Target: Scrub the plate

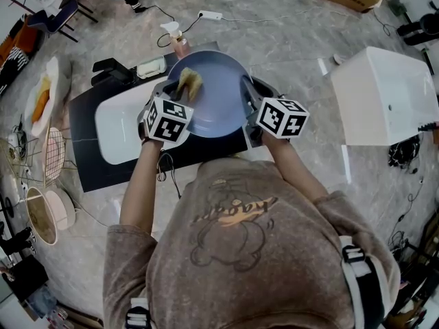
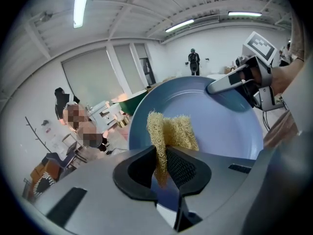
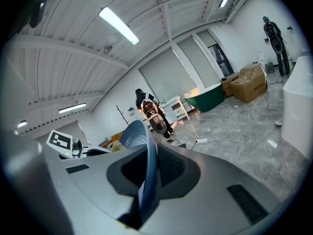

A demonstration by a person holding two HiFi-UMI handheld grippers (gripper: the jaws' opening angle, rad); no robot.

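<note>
Clamping entry, right gripper: its ribbed dark pads are closed on the rim of the plate. The right gripper view shows the plate edge-on, as a thin curved blue blade rising from between the fingers. The plate's face cannot be read there.

Left gripper: its pads are closed on a scrubber, a coarse, straw-yellow fibrous web, folded over. The scrubber's lower end is buried between the pads. Its upper part stands beyond the fingertips and lies against the plate's face.

Plate: round, smooth, pale blue, with a shallow raised rim, held tilted. It lies just beyond the left fingertips and is pinched at its right edge by the right fingers. In the head view its near edge is hidden behind both grippers' marker cubes.

Basin: white, glossy, with rounded corners. It sits below and left of the left fingers, its right end covered by the plate.

Counter: black and flat. Its near edge is cut off by the person's shoulders.
</note>
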